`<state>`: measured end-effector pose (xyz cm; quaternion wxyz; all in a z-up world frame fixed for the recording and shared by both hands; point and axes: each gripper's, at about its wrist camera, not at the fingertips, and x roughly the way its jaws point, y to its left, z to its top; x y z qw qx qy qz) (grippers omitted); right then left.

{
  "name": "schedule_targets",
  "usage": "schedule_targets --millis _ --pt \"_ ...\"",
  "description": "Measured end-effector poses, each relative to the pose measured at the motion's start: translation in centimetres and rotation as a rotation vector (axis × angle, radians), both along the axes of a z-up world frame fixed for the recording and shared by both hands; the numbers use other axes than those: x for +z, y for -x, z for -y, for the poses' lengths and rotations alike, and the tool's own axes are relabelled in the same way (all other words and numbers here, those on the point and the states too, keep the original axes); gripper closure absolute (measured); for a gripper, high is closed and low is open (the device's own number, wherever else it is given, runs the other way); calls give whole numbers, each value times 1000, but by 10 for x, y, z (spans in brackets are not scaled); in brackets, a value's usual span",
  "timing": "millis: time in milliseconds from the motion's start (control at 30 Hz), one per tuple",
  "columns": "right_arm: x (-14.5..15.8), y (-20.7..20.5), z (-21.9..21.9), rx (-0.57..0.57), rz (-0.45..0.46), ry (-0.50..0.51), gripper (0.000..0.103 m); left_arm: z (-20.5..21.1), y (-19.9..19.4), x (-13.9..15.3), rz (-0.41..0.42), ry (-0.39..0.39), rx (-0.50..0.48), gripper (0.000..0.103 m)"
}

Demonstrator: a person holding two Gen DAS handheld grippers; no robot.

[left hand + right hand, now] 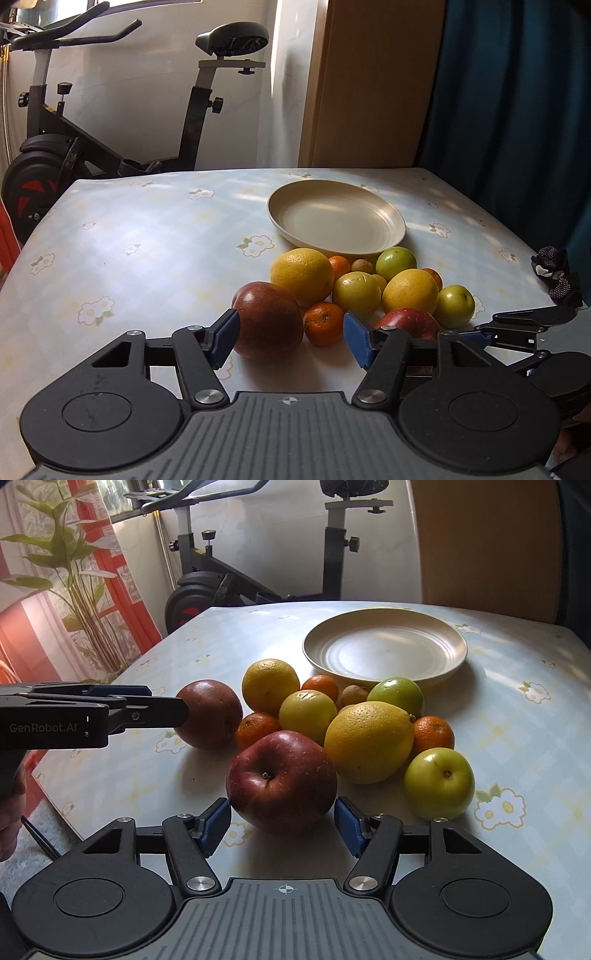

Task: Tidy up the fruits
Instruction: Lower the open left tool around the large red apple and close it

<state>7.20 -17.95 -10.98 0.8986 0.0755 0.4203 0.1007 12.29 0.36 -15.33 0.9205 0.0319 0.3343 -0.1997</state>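
Fruit pile sits mid-tabletop (pixel 147 229), just on the near side of the cream plate (pixel 280 218) that lies toward the far edge. Left hand-held gripper (pixel 290 338) spread wide, gripping nothing, its left pad touching or almost touching the dark red apple (pixel 266 321), with a small mandarin (pixel 323 323) between the fingers. Right hand-held gripper (pixel 282 825) also wide open and unloaded, its fingers flanking the near side of the red apple (pixel 280 779), beside a big yellow citrus (pixel 369 742) and green fruit (pixel 439 782).
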Motion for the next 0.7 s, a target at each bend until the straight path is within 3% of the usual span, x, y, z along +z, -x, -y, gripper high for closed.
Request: schedule_targets --millis 233,367,533,700 --pt "-5 -5 3 -14 0 -54 44 -4 2 0 -3 0 25 38" --pt "-8 -6 13 -25 -30 -160 44 -4 1 2 -7 19 6 38" --pt "-10 -9 23 -42 -60 -217 43 -6 -5 -1 -43 56 -30 38" --pt "1 -5 17 -33 -23 -107 41 -5 -10 -5 -56 111 -59 39"
